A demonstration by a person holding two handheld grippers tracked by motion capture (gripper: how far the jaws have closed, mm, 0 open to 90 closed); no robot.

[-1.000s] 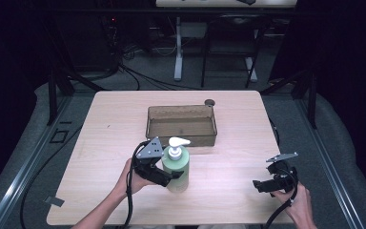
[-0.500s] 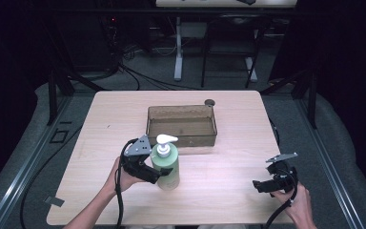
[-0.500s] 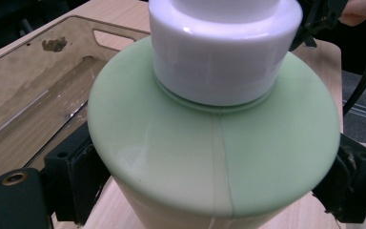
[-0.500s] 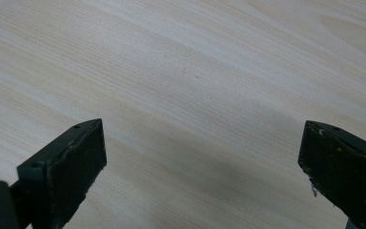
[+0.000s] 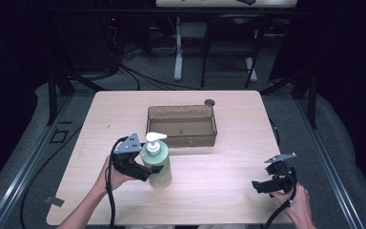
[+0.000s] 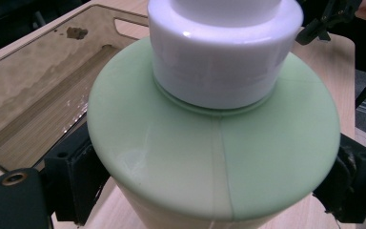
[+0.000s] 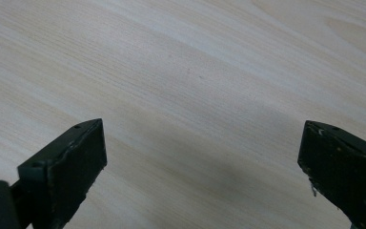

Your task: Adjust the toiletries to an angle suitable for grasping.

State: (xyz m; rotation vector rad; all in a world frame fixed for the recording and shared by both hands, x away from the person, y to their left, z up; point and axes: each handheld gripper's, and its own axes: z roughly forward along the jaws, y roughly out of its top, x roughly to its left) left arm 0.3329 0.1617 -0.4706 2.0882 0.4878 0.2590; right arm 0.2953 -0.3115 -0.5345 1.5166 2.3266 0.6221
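A pale green pump bottle [image 5: 158, 162] with a white pump head [image 5: 154, 139] stands upright on the wooden table [image 5: 219, 176], in front of the brown tray. My left gripper [image 5: 148, 168] is shut on its body from the left. In the left gripper view the bottle's green shoulder [image 6: 214, 157] sits wedged between both black pads [image 6: 74, 176], under the white collar [image 6: 224, 47]. My right gripper [image 5: 256, 185] rests near the table's front right, held by a hand, its jaws wide apart. Bare wood [image 7: 186, 95] lies between them in the right gripper view.
A translucent brown tray [image 5: 181, 137] sits at the table's middle, a little behind the bottle. A small dark round object [image 5: 209, 101] lies by the tray's far right corner. Cables trail from both grippers off the front edge.
The left gripper and the bottle it holds have slid to the left across the table. The right gripper has stayed where it was.
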